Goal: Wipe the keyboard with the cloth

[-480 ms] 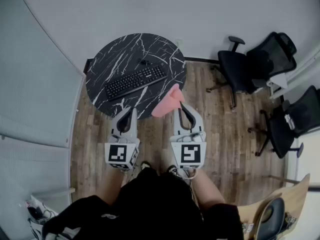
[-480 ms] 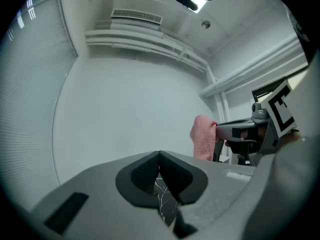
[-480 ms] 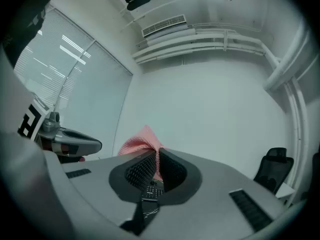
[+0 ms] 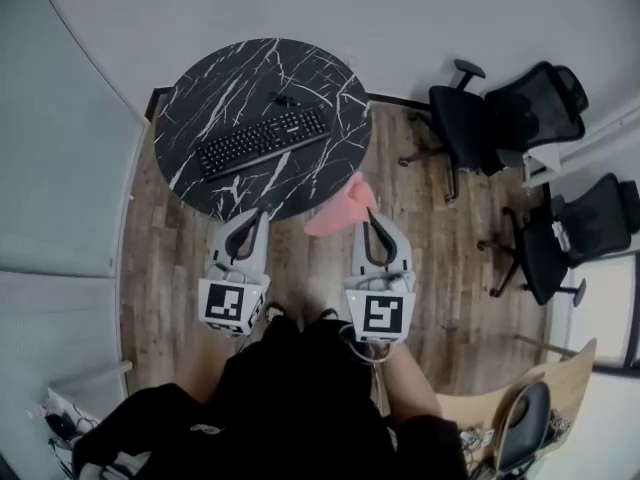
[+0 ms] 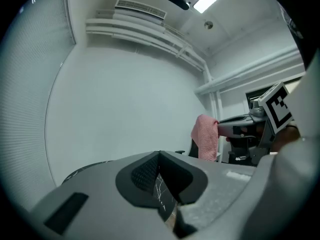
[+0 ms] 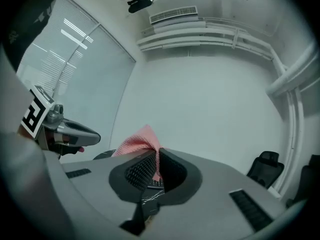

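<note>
One round table (image 4: 215, 183) is seen, its top black marble with white veins. One black keyboard (image 4: 262, 140), long and flat, lies slantwise across the middle of it. A small dark object (image 4: 285, 100), too small to be made out, sits just beyond the keyboard, toward the far edge.

One pink cloth (image 4: 338, 210), of a fine woven texture, is pinched at one corner between the ribbed pads of the right gripper (image 4: 368, 212). It is held crumpled off the table, just past the near right edge and over the wood-plank floor (image 4: 440, 258).

The left gripper (image 4: 257, 214) is held beside the right one, both pointed at the table's near edge with their marker cubes toward the person. Its jaws are pressed together at the tips, with nothing between them.

At least two black office chairs (image 4: 465, 123) stand to the right.
</note>
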`<control>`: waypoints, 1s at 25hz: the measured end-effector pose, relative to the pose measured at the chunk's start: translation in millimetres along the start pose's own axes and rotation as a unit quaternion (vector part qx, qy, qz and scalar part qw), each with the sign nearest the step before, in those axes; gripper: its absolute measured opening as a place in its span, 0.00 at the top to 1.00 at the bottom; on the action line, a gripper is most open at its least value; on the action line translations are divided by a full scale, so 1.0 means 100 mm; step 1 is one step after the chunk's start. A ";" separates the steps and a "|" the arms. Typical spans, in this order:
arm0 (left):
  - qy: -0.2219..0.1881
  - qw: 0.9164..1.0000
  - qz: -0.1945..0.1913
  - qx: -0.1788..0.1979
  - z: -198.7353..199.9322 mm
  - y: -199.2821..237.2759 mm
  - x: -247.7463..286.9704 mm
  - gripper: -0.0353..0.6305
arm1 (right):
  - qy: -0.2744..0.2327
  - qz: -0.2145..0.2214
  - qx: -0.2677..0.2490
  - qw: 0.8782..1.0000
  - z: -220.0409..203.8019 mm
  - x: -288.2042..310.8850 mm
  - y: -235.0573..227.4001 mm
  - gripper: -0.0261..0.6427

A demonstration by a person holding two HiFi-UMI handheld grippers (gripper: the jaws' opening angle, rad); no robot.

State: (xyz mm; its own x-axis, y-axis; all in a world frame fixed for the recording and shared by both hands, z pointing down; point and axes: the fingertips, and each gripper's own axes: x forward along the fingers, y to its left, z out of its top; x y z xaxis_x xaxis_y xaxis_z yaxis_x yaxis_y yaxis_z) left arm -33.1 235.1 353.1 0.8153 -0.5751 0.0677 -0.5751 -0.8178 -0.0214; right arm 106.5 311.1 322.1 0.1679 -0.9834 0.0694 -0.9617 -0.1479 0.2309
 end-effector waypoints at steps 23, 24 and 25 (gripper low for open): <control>0.074 0.997 0.034 -0.003 -0.24 -0.03 2.02 0.95 | 0.046 0.092 -0.008 0.995 -0.72 1.58 -1.26 0.96; 0.081 0.996 0.042 -0.003 -0.29 0.00 2.07 0.95 | 0.055 0.099 -0.014 0.993 -0.79 1.66 -1.28 0.96; 0.090 0.995 0.051 -0.003 -0.36 0.05 2.10 0.95 | 0.064 0.105 -0.020 0.992 -0.86 1.75 -1.30 0.96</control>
State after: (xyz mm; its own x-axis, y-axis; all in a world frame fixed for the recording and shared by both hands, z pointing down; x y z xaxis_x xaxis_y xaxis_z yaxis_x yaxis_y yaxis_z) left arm 133.2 111.1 402.8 0.7280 -0.6407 0.2439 -0.6546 -0.7554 -0.0306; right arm 279.2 167.5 387.4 -0.0071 -0.9701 0.2427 -0.9694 0.0663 0.2364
